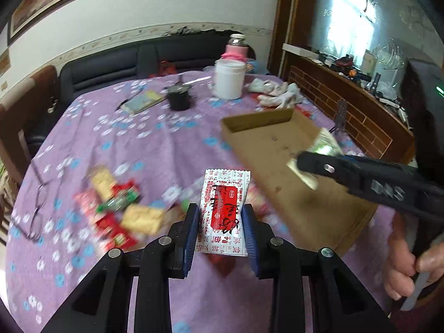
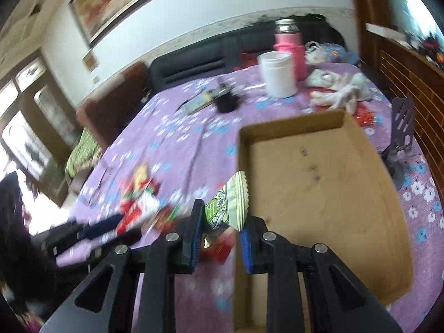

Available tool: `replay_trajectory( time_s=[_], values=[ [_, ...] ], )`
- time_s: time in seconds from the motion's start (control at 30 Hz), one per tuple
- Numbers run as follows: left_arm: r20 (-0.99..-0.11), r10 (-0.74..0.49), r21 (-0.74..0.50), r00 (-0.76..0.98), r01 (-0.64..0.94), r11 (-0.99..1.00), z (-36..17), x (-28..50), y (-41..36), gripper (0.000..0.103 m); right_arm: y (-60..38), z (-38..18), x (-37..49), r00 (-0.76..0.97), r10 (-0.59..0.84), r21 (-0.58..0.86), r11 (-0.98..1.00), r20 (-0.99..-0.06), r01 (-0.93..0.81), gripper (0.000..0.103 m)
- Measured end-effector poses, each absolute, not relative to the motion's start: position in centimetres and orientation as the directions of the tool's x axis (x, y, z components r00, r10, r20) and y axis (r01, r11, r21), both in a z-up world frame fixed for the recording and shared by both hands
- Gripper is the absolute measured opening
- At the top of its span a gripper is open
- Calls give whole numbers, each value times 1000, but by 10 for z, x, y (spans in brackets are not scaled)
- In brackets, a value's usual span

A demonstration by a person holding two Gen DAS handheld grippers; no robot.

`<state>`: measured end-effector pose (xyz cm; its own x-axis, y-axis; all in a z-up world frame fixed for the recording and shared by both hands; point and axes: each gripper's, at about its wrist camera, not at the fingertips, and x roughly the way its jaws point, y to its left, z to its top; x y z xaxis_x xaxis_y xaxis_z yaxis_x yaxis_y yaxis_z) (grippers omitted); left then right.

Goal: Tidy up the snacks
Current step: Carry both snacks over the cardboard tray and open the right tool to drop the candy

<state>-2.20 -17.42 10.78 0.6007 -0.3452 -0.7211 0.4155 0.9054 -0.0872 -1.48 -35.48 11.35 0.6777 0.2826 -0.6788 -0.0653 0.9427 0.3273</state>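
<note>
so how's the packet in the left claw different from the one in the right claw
The left claw holds a red and white packet with a red printed panel; the right claw holds a green and white packet. The red and white packet looks flat, while the green and white packet looks bent. Both have crimped ends, are gripped between blue pads, and are off the purple tablecloth near the cardboard tray.

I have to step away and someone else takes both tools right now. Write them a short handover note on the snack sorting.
Left tool: shut on a white-and-red printed snack packet, held above the purple floral tablecloth.
Right tool: shut on a green-and-white crimped snack packet, at the near edge of the shallow brown cardboard tray.
Done: tray looks empty so far.
Left: drop both packets in the tray, then clear the blurred pile of red and yellow snack packets.
</note>
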Motion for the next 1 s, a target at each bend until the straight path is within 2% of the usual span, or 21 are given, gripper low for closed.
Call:
replay_trajectory(
  time_s=[0.3, 0.53, 0.77, 0.83, 1.0],
  values=[
    [-748, -392, -138, 536, 451, 882, 92, 23, -261, 32, -426, 69, 56, 616, 180, 347, 924, -767, 162, 23],
    [-783, -384, -147, 489, 456, 878, 54, 39, -305, 32, -454, 44, 59, 571, 146, 325, 919, -808, 224, 23],
    [-789, -364, -108, 495, 472, 875, 41, 38, -308, 33, -451, 41, 62, 555, 142, 315, 921, -819, 229, 23],
    [-792, -363, -103, 491, 478, 872, 38, 38, -308, 33, -450, 41, 62, 555, 133, 307, 922, -821, 234, 27],
    [-789, -371, -109, 489, 483, 869, 38, 37, -305, 33, -452, 49, 56, 578, 109, 293, 927, -809, 234, 53]
  ],
)
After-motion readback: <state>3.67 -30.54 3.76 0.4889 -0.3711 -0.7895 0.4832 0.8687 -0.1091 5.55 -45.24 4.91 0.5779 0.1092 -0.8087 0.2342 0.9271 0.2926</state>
